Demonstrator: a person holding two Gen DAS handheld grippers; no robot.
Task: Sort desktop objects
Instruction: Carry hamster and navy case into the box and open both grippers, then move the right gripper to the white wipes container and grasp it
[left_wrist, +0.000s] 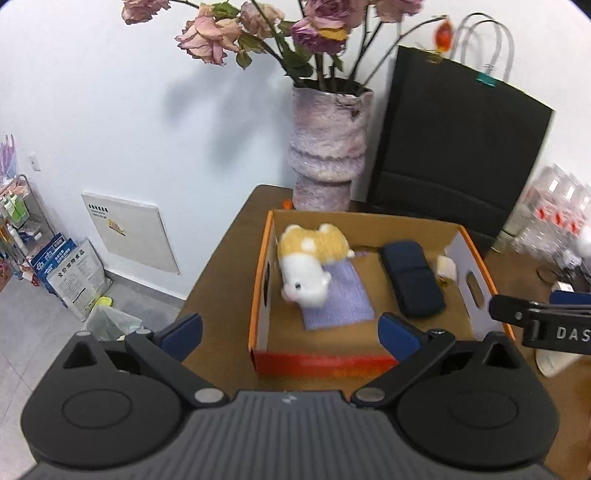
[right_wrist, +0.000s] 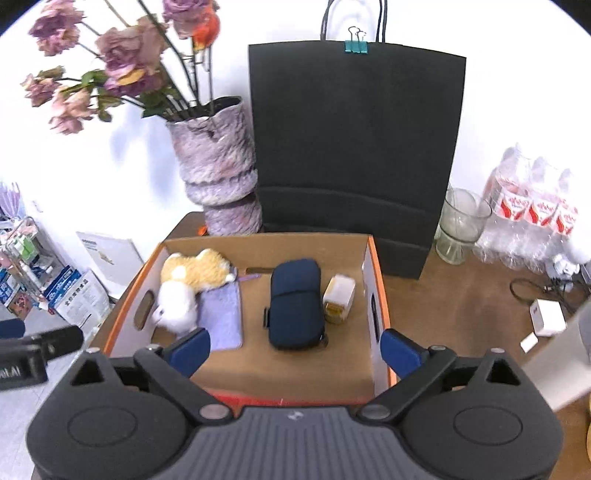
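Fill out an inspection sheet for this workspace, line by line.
Surface: brown table.
Job's things: cardboard box holding plush toy partly on purple cloth, navy case, small yellow-white pack.
Clutter: flower vase, black paper bag, glass, bottle pack, white boxes.
Grippers: left gripper and right gripper open, empty.
Cables: black cable at right.
Surroundings: white wall, floor shelf.
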